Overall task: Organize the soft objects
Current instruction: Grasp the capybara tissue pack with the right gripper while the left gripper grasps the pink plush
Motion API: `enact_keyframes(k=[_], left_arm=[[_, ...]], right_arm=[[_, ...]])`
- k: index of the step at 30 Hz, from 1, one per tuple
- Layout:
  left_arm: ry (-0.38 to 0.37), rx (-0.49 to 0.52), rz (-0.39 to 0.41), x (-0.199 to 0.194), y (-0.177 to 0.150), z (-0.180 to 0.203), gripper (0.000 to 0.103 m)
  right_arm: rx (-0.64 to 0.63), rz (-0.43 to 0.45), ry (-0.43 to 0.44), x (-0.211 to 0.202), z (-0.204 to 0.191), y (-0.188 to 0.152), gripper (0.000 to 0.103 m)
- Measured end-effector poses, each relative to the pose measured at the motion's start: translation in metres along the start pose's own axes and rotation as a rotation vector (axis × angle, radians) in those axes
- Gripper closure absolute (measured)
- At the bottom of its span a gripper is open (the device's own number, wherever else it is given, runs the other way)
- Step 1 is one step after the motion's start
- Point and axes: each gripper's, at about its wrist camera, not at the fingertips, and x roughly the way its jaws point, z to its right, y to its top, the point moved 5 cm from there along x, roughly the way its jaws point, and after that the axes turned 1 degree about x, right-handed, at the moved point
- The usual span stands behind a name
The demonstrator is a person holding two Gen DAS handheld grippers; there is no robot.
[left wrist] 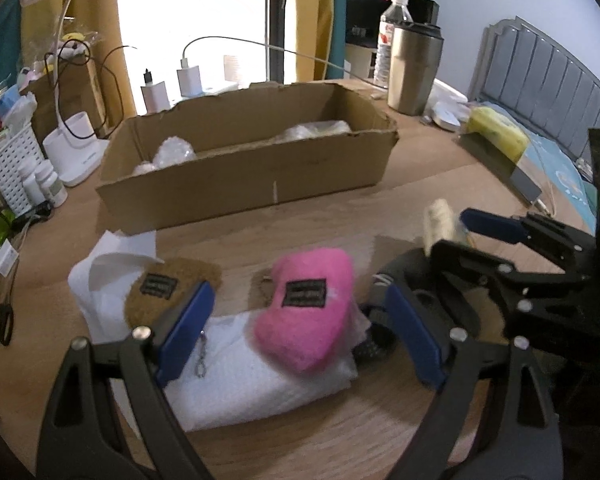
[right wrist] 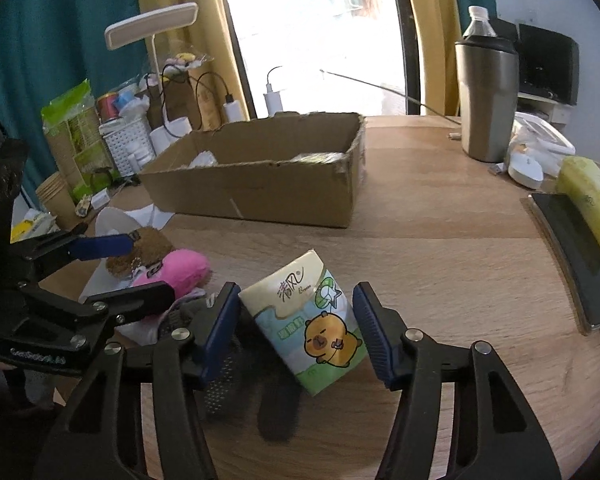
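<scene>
Nearest me, my right gripper (right wrist: 296,332) stands wide open around a tissue pack (right wrist: 306,320), its pads either side and apparently not gripping. My left gripper (left wrist: 296,340) is also wide open, holding nothing, with a pink plush (left wrist: 308,308) between its fingers, lying on white padding (left wrist: 260,384). A brown plush (left wrist: 160,292) sits just beside it. Beyond lies the cardboard box (left wrist: 252,176), already holding pale items. Risks, I judge: the tilted pack could slip when squeezed, and the two grippers work close enough to collide.

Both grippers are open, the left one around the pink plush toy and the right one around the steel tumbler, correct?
Not quite: the right wrist view shows the right gripper around the cartoon-printed tissue pack. Both are open, the left gripper around the pink plush toy.
</scene>
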Motion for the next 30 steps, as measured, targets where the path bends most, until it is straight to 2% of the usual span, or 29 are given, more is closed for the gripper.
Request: enact_keyframes(k=[1, 2, 4, 7, 10, 19, 22, 23, 28, 30], left_arm=[[0.003, -0.004, -0.003, 0.001, 0.0, -0.001, 0.032], [0.002, -0.011, -0.011, 0.004, 0.0, -0.002, 0.034], [-0.001, -0.028, -0.034, 0.01, -0.001, -0.004, 0.048], [0.004, -0.035, -0.068, 0.019, -0.003, -0.005, 0.057], [-0.008, -0.017, -0.065, 0.02, -0.002, 0.0, 0.064], [-0.034, -0.015, -0.046, 0.013, -0.001, 0.0, 0.07], [-0.039, -0.007, -0.02, 0.004, 0.002, 0.0, 0.07], [-0.039, -0.006, -0.01, 0.001, 0.003, 0.0, 0.07], [-0.045, -0.008, 0.03, -0.011, 0.01, -0.003, 0.07], [-0.048, -0.013, 0.034, -0.013, 0.009, -0.005, 0.07]], right_arm=[[0.002, 0.003, -0.003, -0.001, 0.003, 0.001, 0.043], [0.005, 0.006, -0.007, -0.002, 0.006, 0.002, 0.043], [0.008, 0.006, -0.01, -0.002, 0.01, 0.002, 0.043], [0.014, 0.008, -0.014, -0.003, 0.014, 0.003, 0.043], [0.012, 0.006, -0.013, -0.002, 0.013, 0.004, 0.043], [-0.011, 0.025, -0.021, -0.007, 0.001, 0.009, 0.046], [-0.032, 0.02, -0.036, -0.007, -0.003, 0.01, 0.06], [-0.036, 0.015, -0.042, -0.005, -0.004, 0.01, 0.061], [-0.028, -0.002, -0.097, 0.0, 0.002, 0.007, 0.06], [-0.016, -0.021, -0.126, 0.003, 0.009, 0.007, 0.049]])
